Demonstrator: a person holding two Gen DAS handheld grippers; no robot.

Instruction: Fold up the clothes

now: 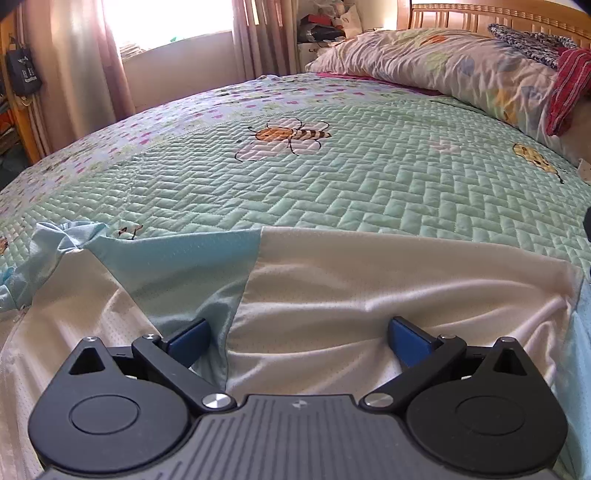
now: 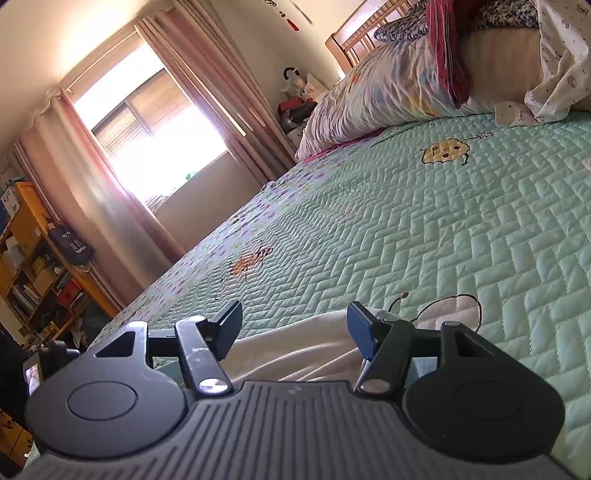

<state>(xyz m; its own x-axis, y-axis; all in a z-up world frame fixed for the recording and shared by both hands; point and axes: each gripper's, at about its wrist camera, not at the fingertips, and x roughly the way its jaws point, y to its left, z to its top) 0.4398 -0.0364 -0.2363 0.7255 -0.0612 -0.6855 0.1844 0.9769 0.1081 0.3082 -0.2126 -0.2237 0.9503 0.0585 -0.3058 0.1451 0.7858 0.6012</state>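
Note:
A white garment with light-blue panels (image 1: pixel 332 295) lies spread on the near part of the green quilted bedspread (image 1: pixel 332 177). My left gripper (image 1: pixel 297 338) hovers just over it, jaws wide open, the blue pads (image 1: pixel 190 339) apart and clamping nothing; a blue-to-white seam runs between them. In the right wrist view, my right gripper (image 2: pixel 293 328) stands open low above a rumpled white edge of the garment (image 2: pixel 295 354). The cloth lies under and between the fingers, and neither pad presses it.
Patterned pillows (image 1: pixel 443 62) and a red cloth (image 1: pixel 569 88) are heaped at the wooden headboard (image 1: pixel 480 14). A curtained window (image 2: pixel 147 140) and a cluttered wooden shelf (image 2: pixel 33 266) stand beyond the bed's far side. Bee motifs (image 1: pixel 291 136) mark the bedspread.

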